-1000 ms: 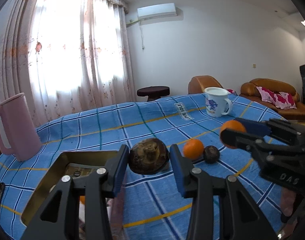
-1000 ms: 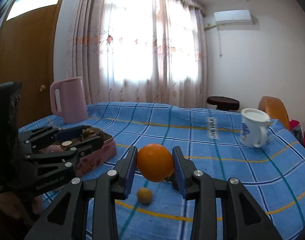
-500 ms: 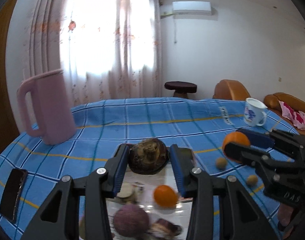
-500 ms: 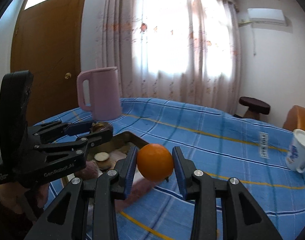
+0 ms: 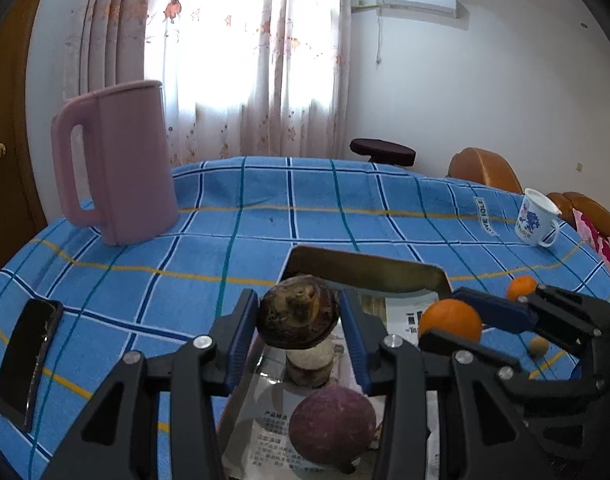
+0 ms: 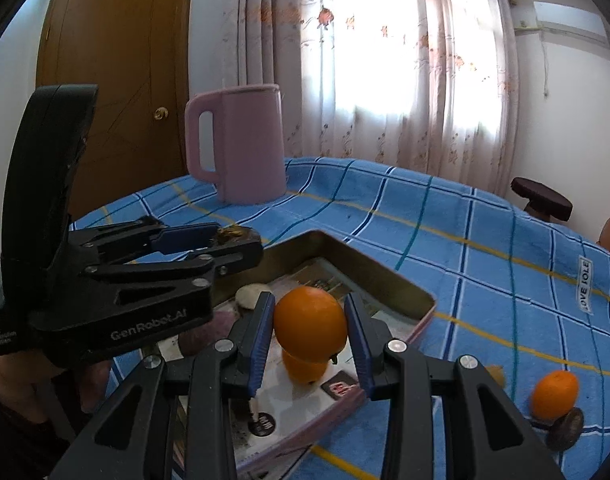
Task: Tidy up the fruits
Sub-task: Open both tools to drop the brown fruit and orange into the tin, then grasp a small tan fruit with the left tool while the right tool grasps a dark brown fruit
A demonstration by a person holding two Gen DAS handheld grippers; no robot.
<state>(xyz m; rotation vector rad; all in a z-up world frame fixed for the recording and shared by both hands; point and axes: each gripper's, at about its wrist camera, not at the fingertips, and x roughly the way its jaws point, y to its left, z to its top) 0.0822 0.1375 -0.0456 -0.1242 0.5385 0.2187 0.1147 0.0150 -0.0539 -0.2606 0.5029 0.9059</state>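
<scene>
1. My right claw (image 6: 309, 334) is clamped on an orange (image 6: 311, 322), both blue pads pressing its sides, and holds it in the air over the tin (image 6: 421, 300).
2. My left claw (image 5: 299, 320) is closed on a dark brown round fruit (image 5: 299, 316), gripped the same way, also above the tin (image 5: 365, 272).
3. The relation that counts: in each wrist view the tin's open floor lies straight under the held fruit, at 6 o'clock from the pads, so I judge the next move is a short drop and a release, not a reach.
4. The tin already holds a purple fruit (image 5: 331, 426) at 6 o'clock from my left claw, a pale piece (image 6: 251, 294) at 10 o'clock from my orange, and another orange fruit (image 6: 305, 366) directly beneath it.
5. That one below makes me judge my orange may land on it and roll; a bare patch lies toward 2 o'clock.
6. Both claws sit side by side over the tin, equally near. Neither fruit has a long axis to mind.
7. Left out on the worktop (image 6: 485, 264): a small orange (image 6: 555, 394) touching a dark fruit (image 6: 565, 428) at 4 o'clock in the right view.
8. A pink jug (image 5: 113, 168) stands well apart at 11 o'clock.
</scene>
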